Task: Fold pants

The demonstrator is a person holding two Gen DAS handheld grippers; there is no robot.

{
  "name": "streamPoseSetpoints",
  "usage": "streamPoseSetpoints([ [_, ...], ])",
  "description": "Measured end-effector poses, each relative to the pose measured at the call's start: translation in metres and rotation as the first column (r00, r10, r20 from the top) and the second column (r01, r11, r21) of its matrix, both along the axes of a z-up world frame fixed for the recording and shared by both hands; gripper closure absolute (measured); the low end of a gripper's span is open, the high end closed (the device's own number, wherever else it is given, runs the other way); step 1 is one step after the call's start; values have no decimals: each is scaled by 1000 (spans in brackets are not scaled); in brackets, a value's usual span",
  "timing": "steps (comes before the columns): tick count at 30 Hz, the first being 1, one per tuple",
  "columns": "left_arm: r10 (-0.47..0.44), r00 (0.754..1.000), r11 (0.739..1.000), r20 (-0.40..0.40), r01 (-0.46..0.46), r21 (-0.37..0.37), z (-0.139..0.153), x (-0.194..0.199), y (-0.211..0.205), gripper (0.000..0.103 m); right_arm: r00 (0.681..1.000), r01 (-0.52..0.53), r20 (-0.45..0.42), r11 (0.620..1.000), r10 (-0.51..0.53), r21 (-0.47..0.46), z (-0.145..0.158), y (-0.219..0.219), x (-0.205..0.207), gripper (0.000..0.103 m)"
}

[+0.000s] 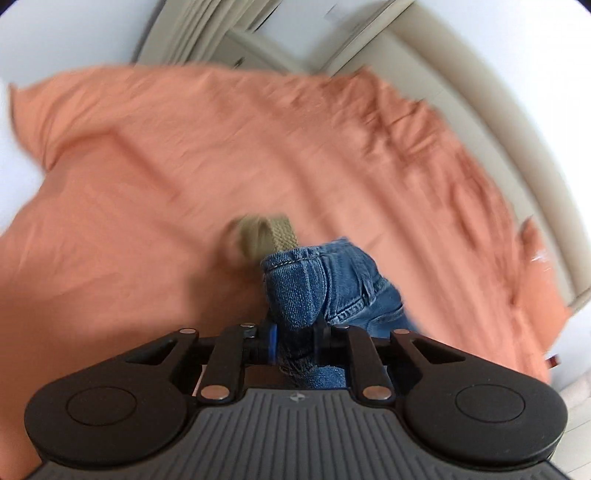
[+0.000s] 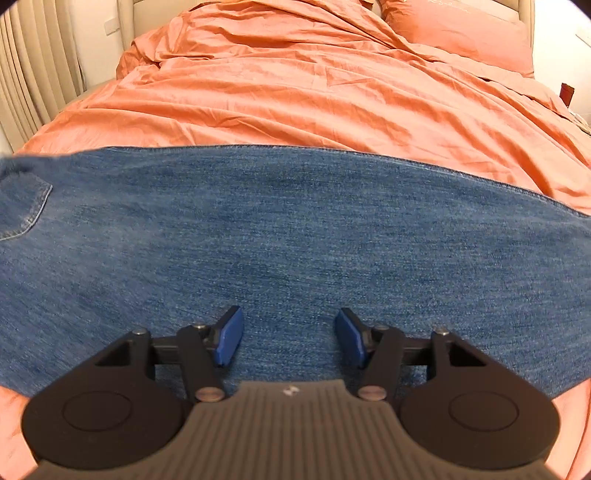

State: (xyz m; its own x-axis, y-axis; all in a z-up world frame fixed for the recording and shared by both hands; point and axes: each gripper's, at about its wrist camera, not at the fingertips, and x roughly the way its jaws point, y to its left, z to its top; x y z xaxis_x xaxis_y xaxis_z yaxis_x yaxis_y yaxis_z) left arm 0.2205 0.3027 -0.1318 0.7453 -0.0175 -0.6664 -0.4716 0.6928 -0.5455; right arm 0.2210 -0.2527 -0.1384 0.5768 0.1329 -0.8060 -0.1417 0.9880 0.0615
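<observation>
My left tongs (image 1: 294,341) are clamped on a bunched fold of the jeans (image 1: 325,284), the blue pads pressed in tight from either side with denim filling the whole gap. The gathered cloth rises out of the grip and leans away from me, stitched seams showing along its top edge. A tan belt (image 1: 271,236) loops out of the jeans at that far edge, its end blurred. Behind the jeans the orange sheet (image 1: 184,166) of the bed fills most of the left view, smeared with motion blur, and past it I see a pale wall and a beige frame I cannot identify.

My right tongs (image 2: 288,339) stand wide, the two blue pads (image 2: 229,341) well apart and gripping nothing, with flat denim showing between them. In this view the jeans (image 2: 295,229) lie spread across the bed as a broad band, and the tongs sit over their near part; whether the pads touch the cloth I cannot tell. A back pocket (image 2: 26,206) with pale stitching lies at the left end of the jeans. Beyond the jeans the rumpled sheet (image 2: 314,92) runs up to a pillow (image 2: 461,33) at the far right, with curtains (image 2: 29,74) off to the left of the bed.
</observation>
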Motion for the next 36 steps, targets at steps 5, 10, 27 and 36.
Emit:
streamPoseSetpoints([
  [5, 14, 999, 1000, -42, -14, -4, -31, 3, 1, 82, 1000, -14, -8, 1000, 14, -5, -3, -3, 1, 50],
  [10, -29, 994, 996, -110, 37, 78, -16, 9, -2, 57, 1000, -22, -14, 1000, 22, -13, -9, -3, 3, 49],
  [27, -329, 930, 830, -166, 368, 418, 21, 96, -91, 70, 998, 46, 43, 999, -46, -11, 24, -55, -2, 50],
  [36, -220, 932, 823, -289, 337, 458, 6, 122, -95, 80, 972, 228, 44, 973, -229, 23, 25, -137, -8, 51],
])
